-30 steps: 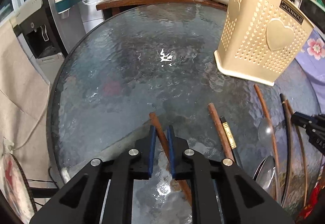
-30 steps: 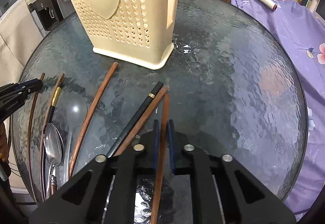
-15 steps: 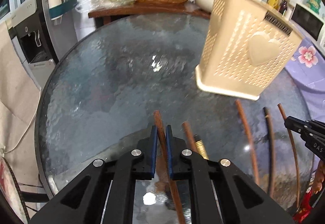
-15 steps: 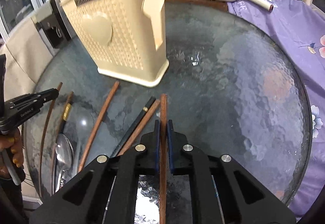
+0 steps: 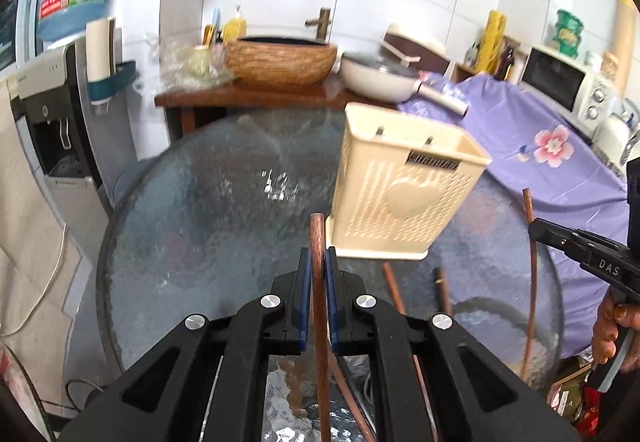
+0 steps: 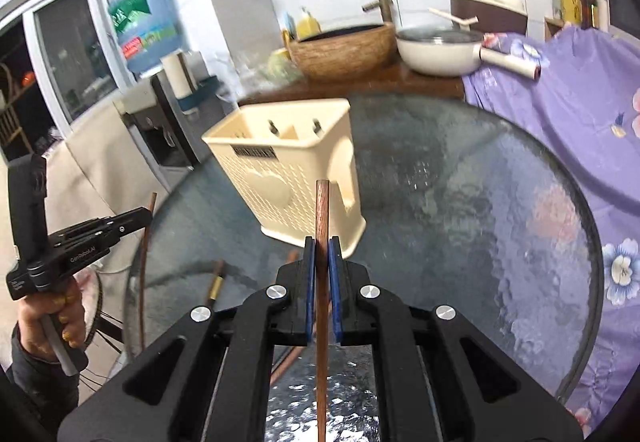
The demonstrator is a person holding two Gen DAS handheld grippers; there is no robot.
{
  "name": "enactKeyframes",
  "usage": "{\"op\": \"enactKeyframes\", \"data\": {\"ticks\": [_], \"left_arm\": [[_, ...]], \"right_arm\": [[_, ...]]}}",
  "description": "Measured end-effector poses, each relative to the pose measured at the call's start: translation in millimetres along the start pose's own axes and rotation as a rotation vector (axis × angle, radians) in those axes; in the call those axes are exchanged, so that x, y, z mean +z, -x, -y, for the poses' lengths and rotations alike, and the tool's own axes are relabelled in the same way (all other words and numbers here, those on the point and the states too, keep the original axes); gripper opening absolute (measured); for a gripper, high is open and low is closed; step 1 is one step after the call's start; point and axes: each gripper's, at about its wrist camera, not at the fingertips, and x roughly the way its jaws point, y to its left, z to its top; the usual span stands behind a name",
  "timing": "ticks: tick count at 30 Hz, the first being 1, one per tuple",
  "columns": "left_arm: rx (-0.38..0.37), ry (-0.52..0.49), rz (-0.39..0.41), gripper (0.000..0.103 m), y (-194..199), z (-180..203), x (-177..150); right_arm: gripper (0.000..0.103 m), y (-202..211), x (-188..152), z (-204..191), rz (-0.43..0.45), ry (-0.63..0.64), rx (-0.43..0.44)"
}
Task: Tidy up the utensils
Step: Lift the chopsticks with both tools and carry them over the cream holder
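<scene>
Both chopsticks have been lifted clear of the glass surface [image 5: 192, 226] since a second ago, when each lay flat on it between the blue pads. The left gripper [image 5: 317, 262] is now clamped on one brown chopstick [image 5: 318, 282], whose blunt end is seen projecting past the fingers towards the foot of the cream utensil basket [image 5: 404, 197]. The right gripper [image 6: 322, 254] is likewise closed tight on a second brown chopstick [image 6: 322, 242], its end raised in front of the basket's side. The pick-up step is judged done for this pair; the carry to the basket's open top is what remains, and the rest of the utensils are still left lying on the surface.

The basket's interior is better shown in the right wrist view: a divider and two small pegs are visible inside, and no utensil is seen in it. The hand [image 6: 52, 318] carrying the left gripper is also shown there, at the left edge, with its chopstick hanging below it. In the left wrist view, the remaining sticks [image 5: 394, 290] are seen on the surface below the basket, and the right gripper's fingers are shown from the side at the right edge, with a thin chopstick held across them.
</scene>
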Motion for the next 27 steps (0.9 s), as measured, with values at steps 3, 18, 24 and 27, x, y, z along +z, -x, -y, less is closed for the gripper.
{"op": "enactKeyframes", "data": {"ticks": [3, 18, 24, 27], "left_arm": [[-0.020, -0.009, 0.035, 0.007, 16, 3, 5], [-0.057, -0.047, 0.137, 0.007, 66, 6, 25], [-0.054, -0.067, 0.182, 0.006, 80, 13, 39], [-0.061, -0.067, 0.208, 0.006, 86, 17, 51]], "right_arm": [[0.007, 17, 7, -4, 0.020, 0.013, 0.022], [0.007, 58, 23, -24, 0.059, 0.056, 0.071], [0.007, 66, 36, -34, 0.071, 0.069, 0.086], [0.007, 69, 46, -37, 0.078, 0.070, 0.093]]}}
